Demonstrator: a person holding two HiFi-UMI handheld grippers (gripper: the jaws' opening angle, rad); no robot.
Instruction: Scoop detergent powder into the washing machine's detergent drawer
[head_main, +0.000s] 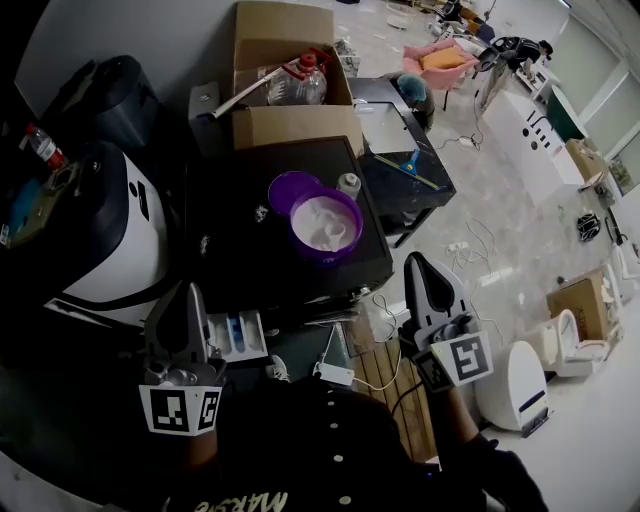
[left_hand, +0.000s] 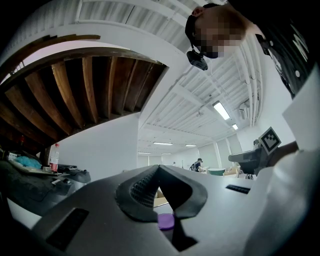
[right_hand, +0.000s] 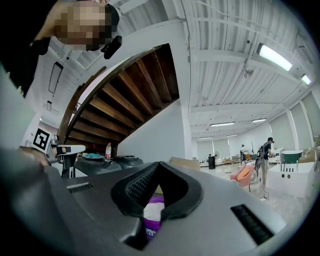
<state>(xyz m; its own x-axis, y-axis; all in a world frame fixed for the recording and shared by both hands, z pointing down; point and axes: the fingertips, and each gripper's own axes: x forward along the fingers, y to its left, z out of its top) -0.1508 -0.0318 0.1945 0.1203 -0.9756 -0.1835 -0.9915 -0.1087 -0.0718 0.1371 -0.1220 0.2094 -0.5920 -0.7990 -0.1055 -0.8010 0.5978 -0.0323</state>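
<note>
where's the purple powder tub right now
Head view, centre: the purple tub sits open on the dark top, its lid just behind-left and a small white bottle behind-right.

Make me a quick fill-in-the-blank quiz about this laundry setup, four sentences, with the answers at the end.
1. The tub of white powder is ___ in colour.
2. The pulled-out detergent drawer sits nearest the ___ gripper.
3. The clear bottle lies in a ___ box.
4. The right gripper has its jaws shut and holds ___.

Missing words: purple; left; cardboard; nothing.
</note>
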